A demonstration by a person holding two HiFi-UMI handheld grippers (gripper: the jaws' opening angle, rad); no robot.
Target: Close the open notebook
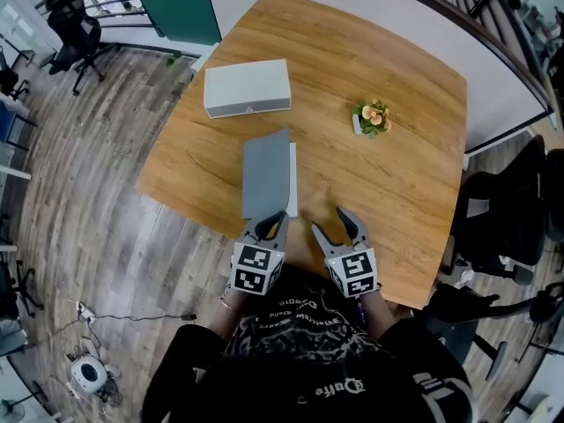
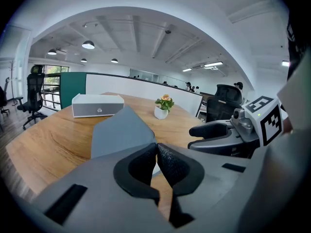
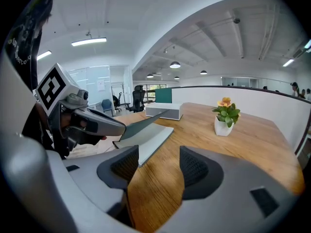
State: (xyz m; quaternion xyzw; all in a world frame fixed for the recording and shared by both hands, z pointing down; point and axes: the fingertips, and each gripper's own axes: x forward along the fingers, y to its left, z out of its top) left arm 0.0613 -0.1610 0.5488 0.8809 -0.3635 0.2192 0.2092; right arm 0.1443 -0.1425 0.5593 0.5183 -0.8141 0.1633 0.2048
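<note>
Left gripper jaws together, right gripper jaws apart

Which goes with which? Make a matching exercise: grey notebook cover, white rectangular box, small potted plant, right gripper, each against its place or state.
1. grey notebook cover
2. white rectangular box
3. small potted plant with orange flowers
4. right gripper

A. open, nothing between its jaws
B. lying flat, beyond the cover
C. tilted up, pinched by the left gripper
D. upright, right of the cover, apart

Pairs: 1-C, 2-B, 3-D, 4-A

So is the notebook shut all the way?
No, the left gripper holds the grey cover of the notebook tilted up off its pages.
</note>
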